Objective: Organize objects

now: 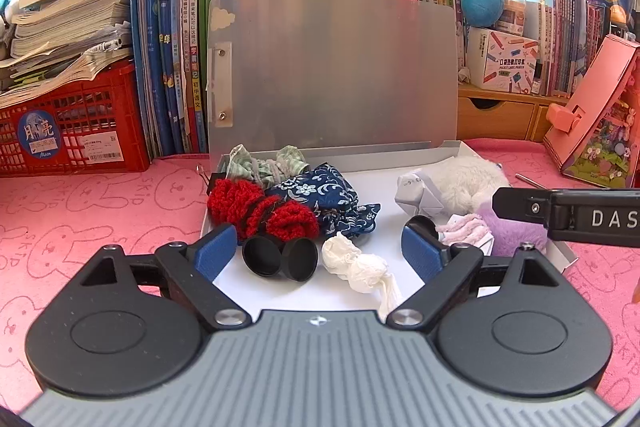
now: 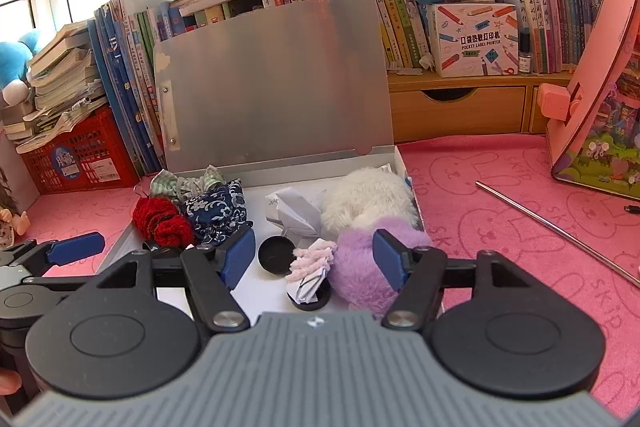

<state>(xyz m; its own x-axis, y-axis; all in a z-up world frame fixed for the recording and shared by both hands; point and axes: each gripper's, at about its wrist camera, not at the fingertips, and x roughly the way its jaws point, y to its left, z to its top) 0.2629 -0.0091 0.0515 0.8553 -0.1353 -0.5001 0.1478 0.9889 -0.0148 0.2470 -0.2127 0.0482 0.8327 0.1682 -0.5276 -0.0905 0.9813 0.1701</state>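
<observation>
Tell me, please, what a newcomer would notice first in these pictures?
Probably the open white box on the pink mat, its grey lid upright against the books. Inside, a red knit piece lies at the left beside a blue floral cloth; white fluff and purple fluff fill the right. Both the left gripper and the right gripper stand open over it.

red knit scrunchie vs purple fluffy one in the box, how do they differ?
Colour and texture: the red scrunchie is chunky crochet knit; the purple scrunchie is soft, fuzzy plush.
Place: the red scrunchie lies at the box's left edge beside the blue floral pouch; the purple scrunchie sits at the right, near corner below the white fluffy item.
Both lie loose in the box, gripped by nothing.
</observation>
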